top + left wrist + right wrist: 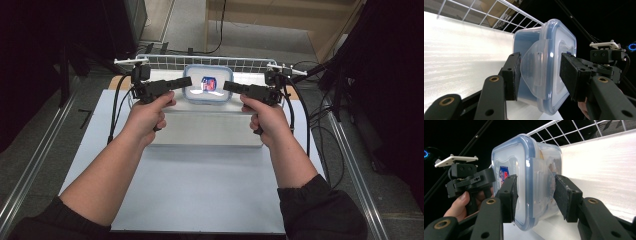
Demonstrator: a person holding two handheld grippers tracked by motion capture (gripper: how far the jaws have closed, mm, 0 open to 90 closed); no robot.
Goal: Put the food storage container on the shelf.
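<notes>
A clear plastic container (208, 90) with a blue-rimmed lid and a red-and-blue label (208, 83) rests at the back middle of a raised white platform (210, 131). My left gripper (187, 83) comes in from its left end and my right gripper (226, 86) from its right end. In the left gripper view the open jaws (541, 73) straddle the container's (549, 45) side latch flap (534, 67). In the right gripper view the open jaws (534, 196) stand either side of the lid edge and latch of the container (524, 167).
A white wire basket (200, 62) runs along the platform's far edge just behind the container. The platform sits on a pale table sheet (200, 195). Cables (320, 130) trail off the right side, and metal rails flank the table.
</notes>
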